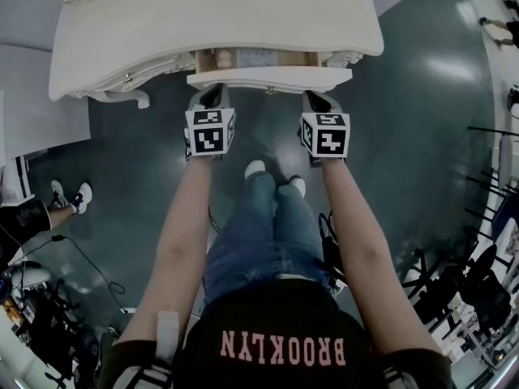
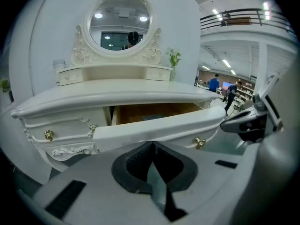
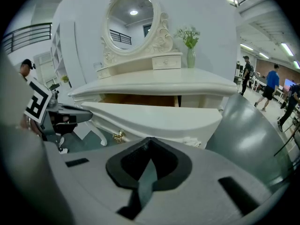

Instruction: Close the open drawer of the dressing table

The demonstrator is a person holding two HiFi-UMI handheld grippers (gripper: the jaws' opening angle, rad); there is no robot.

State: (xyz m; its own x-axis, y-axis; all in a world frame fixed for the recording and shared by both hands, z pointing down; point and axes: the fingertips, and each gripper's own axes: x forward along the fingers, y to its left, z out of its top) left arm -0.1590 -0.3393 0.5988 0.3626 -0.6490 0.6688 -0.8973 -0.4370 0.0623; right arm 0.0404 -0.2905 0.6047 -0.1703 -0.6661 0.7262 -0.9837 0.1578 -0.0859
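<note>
- The cream-white carved wooden dressing table (image 1: 211,14) fills the upper part of the head view, on a dark glossy floor (image 1: 405,136).
- Its curved cream-fronted drawer (image 1: 268,77) with a bare wood inside stands partly pulled out at the upper centre, under the tabletop.
- The grey left gripper (image 1: 215,90) sits at the left end of the drawer front. Its jaws are clenched together on nothing (image 2: 152,145).
- The grey right gripper (image 1: 315,96) sits at the right end. Its jaws are likewise pressed together and empty (image 3: 150,140).
- Both tips lie right at the drawer front (image 2: 159,125), but whether they touch it cannot be told.
- A small brass knob (image 2: 199,142) hangs below the drawer front.
- An oval mirror in a carved white frame (image 3: 130,20) rises at the upper centre of the right gripper view.
</note>
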